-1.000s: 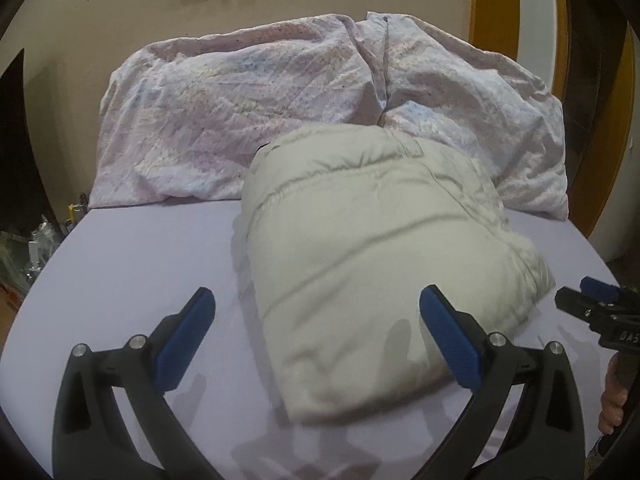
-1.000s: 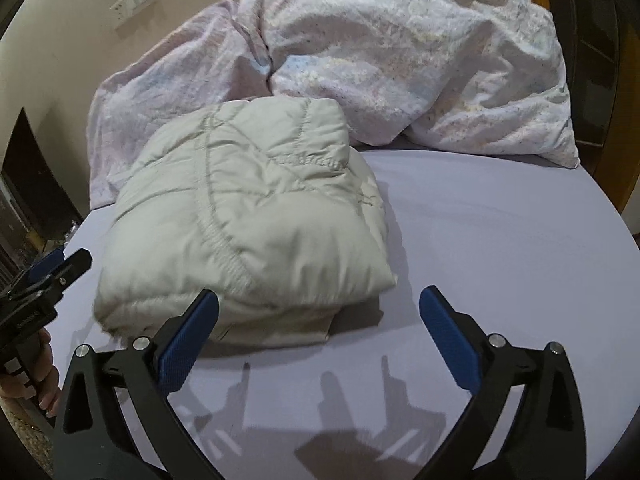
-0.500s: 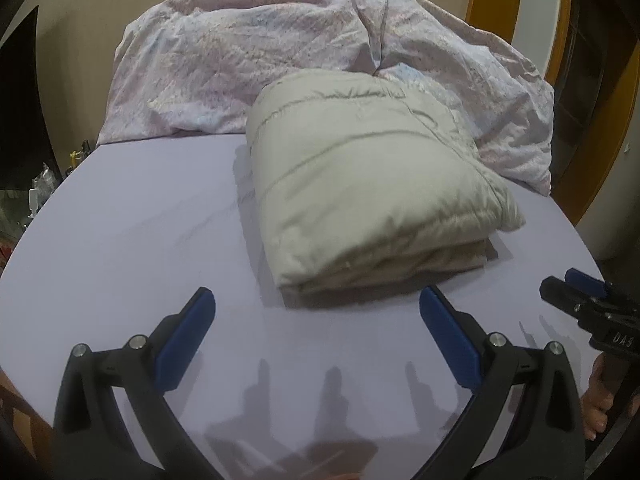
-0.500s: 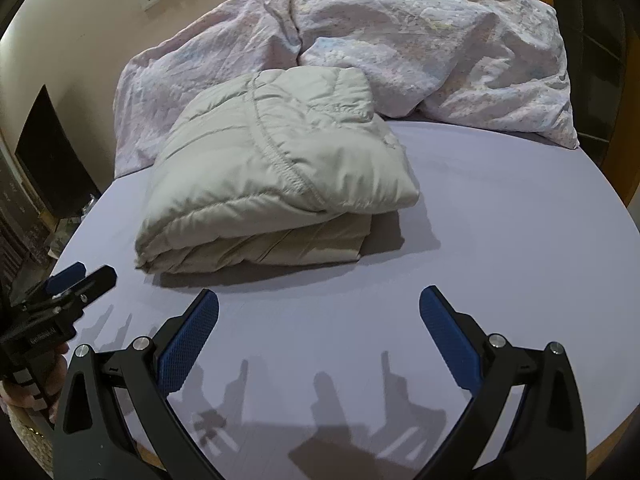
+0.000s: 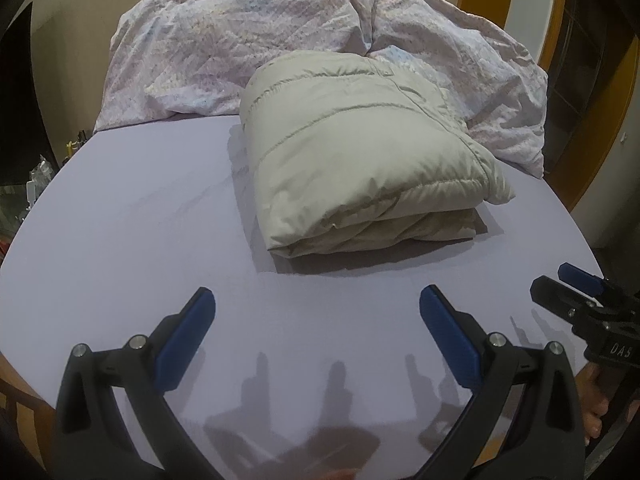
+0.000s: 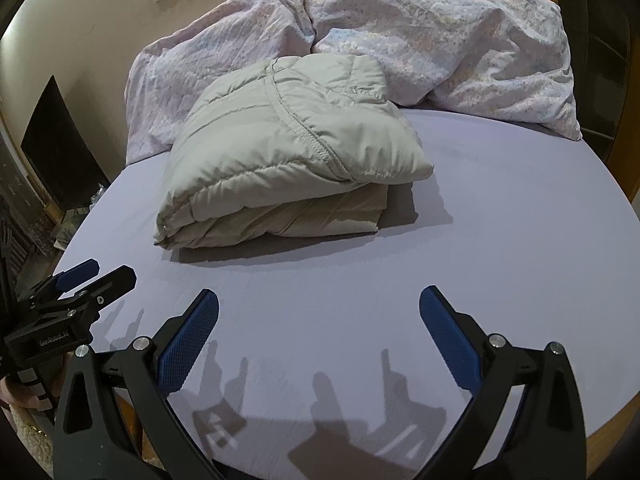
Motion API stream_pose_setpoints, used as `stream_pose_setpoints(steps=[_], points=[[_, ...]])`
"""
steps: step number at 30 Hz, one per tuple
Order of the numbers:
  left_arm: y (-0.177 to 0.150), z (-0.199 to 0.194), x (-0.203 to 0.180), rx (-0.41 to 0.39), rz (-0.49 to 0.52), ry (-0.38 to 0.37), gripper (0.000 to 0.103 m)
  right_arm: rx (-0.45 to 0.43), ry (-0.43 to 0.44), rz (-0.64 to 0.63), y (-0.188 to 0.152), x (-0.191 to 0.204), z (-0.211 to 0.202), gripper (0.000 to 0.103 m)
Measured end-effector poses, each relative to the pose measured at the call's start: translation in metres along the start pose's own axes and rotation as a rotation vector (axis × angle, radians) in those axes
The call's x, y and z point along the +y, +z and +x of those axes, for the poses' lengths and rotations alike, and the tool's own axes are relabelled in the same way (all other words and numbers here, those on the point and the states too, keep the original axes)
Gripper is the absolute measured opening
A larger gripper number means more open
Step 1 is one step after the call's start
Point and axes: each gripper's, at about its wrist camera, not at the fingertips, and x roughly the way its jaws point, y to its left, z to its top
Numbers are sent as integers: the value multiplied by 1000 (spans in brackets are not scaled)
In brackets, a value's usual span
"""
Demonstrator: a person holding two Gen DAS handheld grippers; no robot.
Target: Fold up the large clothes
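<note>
Both of my tools hang spread and empty: left gripper (image 5: pixel 318 336), right gripper (image 6: pixel 320 336). The beige padded jacket (image 5: pixel 356 148) lies folded into a compact stack on the lilac bed (image 6: pixel 500 248), against the crumpled duvet (image 6: pixel 420 32). Folding appears complete; nothing visibly remains.

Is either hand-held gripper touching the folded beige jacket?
Apart. Both wrist views show bare lavender sheet between the open left gripper, right gripper and the jacket.
</note>
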Motion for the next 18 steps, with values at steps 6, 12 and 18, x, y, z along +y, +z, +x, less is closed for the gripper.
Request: stream_pose_setpoints(steps=[6,12,18], points=[[-1,-5,-3,-1,3,-13,101,-9,9,-2,-4,5,-8,102],[-3,-11,-9,0,11,-45,101,-17,8,8,-6,3,-13,102],[-4,-14,-15,-1,22,-59,101,-26,1,20,-8,0,-20,102]])
